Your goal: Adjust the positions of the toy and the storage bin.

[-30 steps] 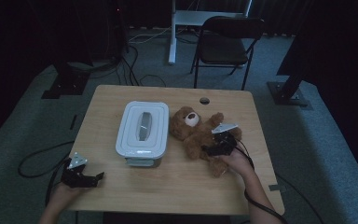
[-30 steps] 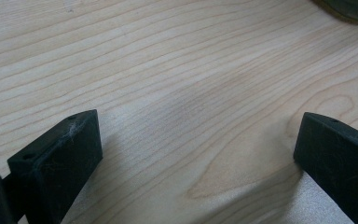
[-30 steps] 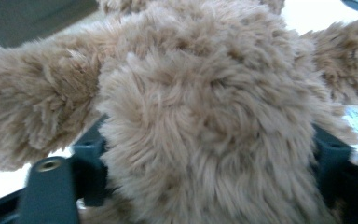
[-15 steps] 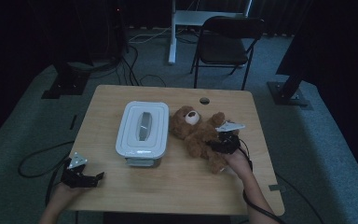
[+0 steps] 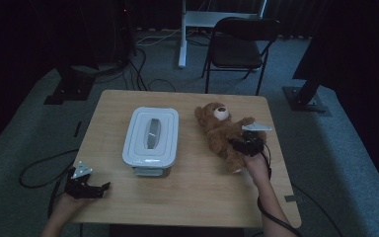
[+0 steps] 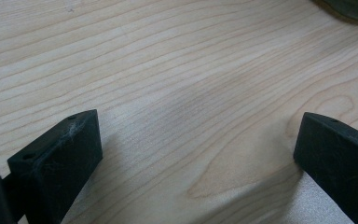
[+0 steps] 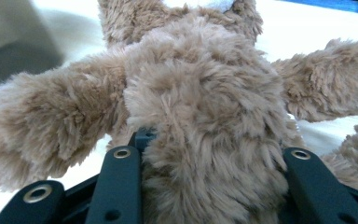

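While right gripper point(image 5: 241, 146) squeezes bear point(image 5: 222, 132) at belly, right of frame centre, soft fur may slip from jaws, plush sagging loose. Jaws just closing, bear between. Left gripper point(image 5: 90, 188) gapes empty, lower left. Box point(image 5: 150, 134) centre. No readable writing.

The bear's point(image 7: 205, 140) head runs off the top edge of the right gripper view, and its belly fur covers the inner faces of both jaws. In the left gripper view only a dark sliver of something point(image 6: 349, 7) shows at the top right corner, too little to name.
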Demonstrator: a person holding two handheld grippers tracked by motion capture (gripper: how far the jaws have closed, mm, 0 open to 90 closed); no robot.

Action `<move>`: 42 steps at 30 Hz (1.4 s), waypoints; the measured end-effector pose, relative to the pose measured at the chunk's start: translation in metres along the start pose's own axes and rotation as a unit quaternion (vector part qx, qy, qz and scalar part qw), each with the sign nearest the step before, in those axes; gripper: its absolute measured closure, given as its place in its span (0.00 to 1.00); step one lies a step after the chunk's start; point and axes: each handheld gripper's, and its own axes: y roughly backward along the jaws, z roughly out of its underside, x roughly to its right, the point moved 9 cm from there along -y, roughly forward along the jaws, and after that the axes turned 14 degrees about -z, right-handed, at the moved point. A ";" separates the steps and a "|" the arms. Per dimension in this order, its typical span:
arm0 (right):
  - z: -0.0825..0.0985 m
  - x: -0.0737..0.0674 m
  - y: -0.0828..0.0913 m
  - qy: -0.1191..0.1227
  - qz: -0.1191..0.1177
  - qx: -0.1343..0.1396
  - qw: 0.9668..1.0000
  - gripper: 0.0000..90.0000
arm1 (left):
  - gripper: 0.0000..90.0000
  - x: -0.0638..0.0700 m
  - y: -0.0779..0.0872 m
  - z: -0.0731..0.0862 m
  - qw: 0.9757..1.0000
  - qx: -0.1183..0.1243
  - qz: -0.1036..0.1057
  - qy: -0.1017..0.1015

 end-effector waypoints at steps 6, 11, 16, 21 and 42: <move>-0.013 0.025 0.005 -0.031 0.039 0.013 0.999 0.64 | 0.02 0.000 0.000 0.000 1.000 0.000 0.000 0.000; -0.025 0.048 0.006 -0.061 0.082 0.026 0.994 0.64 | 0.02 0.000 0.000 0.000 1.000 0.000 0.000 0.000; -0.031 0.068 0.008 -0.080 0.119 0.034 0.989 0.64 | 0.02 0.000 0.000 0.000 1.000 0.000 0.000 0.001; -0.034 0.085 0.009 -0.103 0.164 0.036 0.980 0.63 | 0.02 0.000 0.000 0.000 1.000 0.000 0.001 0.000; -0.011 0.084 0.010 -0.116 0.117 0.017 0.986 0.14 | 0.01 0.005 0.001 -0.001 1.000 0.004 0.010 -0.016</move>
